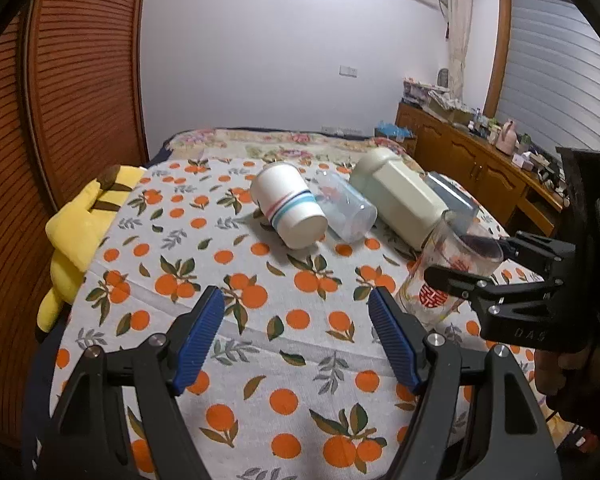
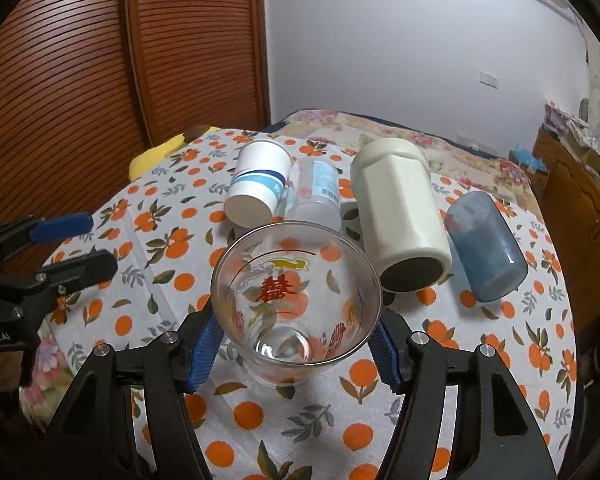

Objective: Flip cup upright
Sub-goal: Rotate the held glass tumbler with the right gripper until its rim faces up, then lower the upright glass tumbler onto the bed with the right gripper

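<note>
I see 4 cups lying on the orange-print cloth (image 2: 260,420): paper cup (image 2: 260,188), clear plastic cup (image 2: 316,196), cream mug (image 2: 400,216), blue tumbler (image 2: 486,244).

White cloth (image 1: 260,280) with orange fruits and green leaves, spread flat. Soft yellow toy (image 1: 80,232) with brown stripes at its left edge. Flowery blanket (image 1: 260,140) just behind the cloth. Brown wooden door (image 1: 88,72) with thin slats on the left. Plain pale wall (image 1: 280,40) with a small white switch (image 1: 348,71). Long wooden cupboard (image 1: 468,160) on the right, pink jug (image 1: 506,142) on top. Grey blind (image 1: 560,60) above it.
</note>
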The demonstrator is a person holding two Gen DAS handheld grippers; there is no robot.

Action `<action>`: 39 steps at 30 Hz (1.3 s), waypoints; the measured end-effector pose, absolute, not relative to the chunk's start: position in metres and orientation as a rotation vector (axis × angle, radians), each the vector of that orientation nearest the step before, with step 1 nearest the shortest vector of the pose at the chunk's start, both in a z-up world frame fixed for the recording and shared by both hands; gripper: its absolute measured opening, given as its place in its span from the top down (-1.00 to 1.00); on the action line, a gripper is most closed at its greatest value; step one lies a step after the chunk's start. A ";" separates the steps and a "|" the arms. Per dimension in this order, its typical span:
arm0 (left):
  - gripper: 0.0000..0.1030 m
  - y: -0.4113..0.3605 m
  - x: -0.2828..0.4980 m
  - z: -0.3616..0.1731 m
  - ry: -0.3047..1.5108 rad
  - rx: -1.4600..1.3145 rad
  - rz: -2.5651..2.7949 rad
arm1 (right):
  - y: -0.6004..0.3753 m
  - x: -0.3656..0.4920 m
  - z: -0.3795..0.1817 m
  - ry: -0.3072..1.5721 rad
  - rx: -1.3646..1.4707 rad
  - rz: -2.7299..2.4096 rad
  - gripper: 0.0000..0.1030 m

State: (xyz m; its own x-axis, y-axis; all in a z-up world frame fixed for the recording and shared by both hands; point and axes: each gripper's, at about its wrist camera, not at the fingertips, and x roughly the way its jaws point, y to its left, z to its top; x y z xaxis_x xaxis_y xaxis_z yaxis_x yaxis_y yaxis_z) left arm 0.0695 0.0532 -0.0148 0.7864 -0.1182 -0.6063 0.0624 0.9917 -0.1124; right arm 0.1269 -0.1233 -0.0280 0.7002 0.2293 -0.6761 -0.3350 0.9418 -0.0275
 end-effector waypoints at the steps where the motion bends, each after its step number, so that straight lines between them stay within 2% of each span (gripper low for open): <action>1: -0.45 0.053 0.068 -0.013 0.648 -0.084 -0.090 | -0.123 0.127 -0.028 0.731 -0.153 0.315 -0.29; 11: -0.48 0.051 0.059 -0.004 0.592 -0.067 -0.058 | -0.120 0.126 -0.024 0.730 -0.103 0.361 -0.30; 13: -0.49 0.048 0.057 -0.003 0.593 -0.060 -0.048 | -0.122 0.124 -0.022 0.723 -0.086 0.363 -0.44; 29: -0.54 0.011 0.040 0.031 0.514 0.027 -0.064 | -0.175 0.063 0.014 0.563 0.043 0.248 -0.74; 34: -0.55 0.002 0.035 0.036 0.498 0.039 -0.075 | -0.187 0.046 0.019 0.493 0.045 0.154 -0.94; 39: -0.63 -0.003 0.031 0.038 0.491 0.038 -0.078 | -0.192 0.035 0.018 0.470 0.041 0.109 -0.94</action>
State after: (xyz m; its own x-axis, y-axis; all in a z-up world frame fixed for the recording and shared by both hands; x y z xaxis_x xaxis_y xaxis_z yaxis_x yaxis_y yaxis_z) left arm 0.0306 -0.0029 0.0377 0.8791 -0.0661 -0.4720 0.0843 0.9963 0.0174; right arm 0.0348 -0.1916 0.0182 0.8860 0.1144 -0.4493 -0.0954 0.9933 0.0649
